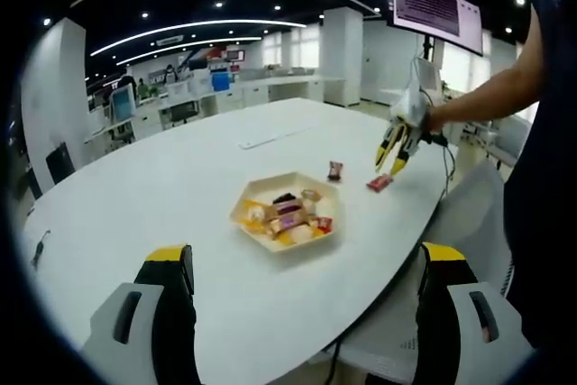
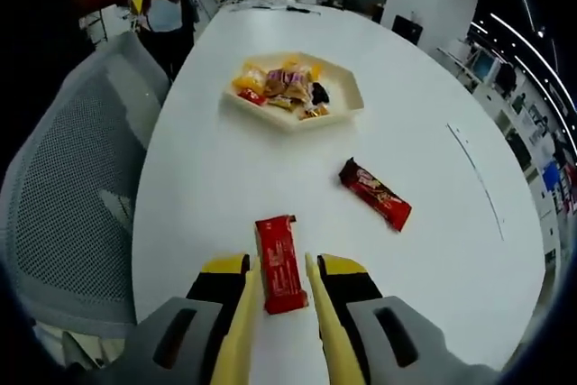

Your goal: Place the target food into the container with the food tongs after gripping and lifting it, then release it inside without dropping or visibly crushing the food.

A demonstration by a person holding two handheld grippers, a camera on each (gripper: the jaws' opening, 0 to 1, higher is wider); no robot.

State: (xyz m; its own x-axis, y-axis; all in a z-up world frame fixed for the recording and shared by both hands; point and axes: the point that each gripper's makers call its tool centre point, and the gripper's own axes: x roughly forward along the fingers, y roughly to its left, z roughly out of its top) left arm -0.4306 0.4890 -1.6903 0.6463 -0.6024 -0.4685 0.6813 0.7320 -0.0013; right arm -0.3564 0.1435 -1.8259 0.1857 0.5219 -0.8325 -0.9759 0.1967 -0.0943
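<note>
A beige hexagonal tray (image 1: 249, 207) (image 2: 347, 87) holding several wrapped snacks sits on the white table (image 1: 162, 187) (image 2: 225, 178). A red snack packet (image 2: 275, 241) (image 1: 380, 183) lies flat on the table near the edge. My right gripper (image 2: 282, 261) (image 1: 393, 161) is low over it, its yellow tong tips on either side of the packet's near end and slightly apart. A dark red chocolate bar (image 2: 374, 194) (image 1: 335, 169) lies between the packet and the tray. My left gripper (image 1: 305, 259) is held back from the tray, jaws wide open and holding nothing.
A grey mesh chair (image 2: 72, 178) (image 1: 460, 214) stands against the table edge beside the red packet. A thin pen-like strip (image 1: 261, 141) (image 2: 478, 178) lies farther along the table. A person's arm (image 1: 487, 96) holds the right gripper. Office desks and a screen (image 1: 437, 11) stand behind.
</note>
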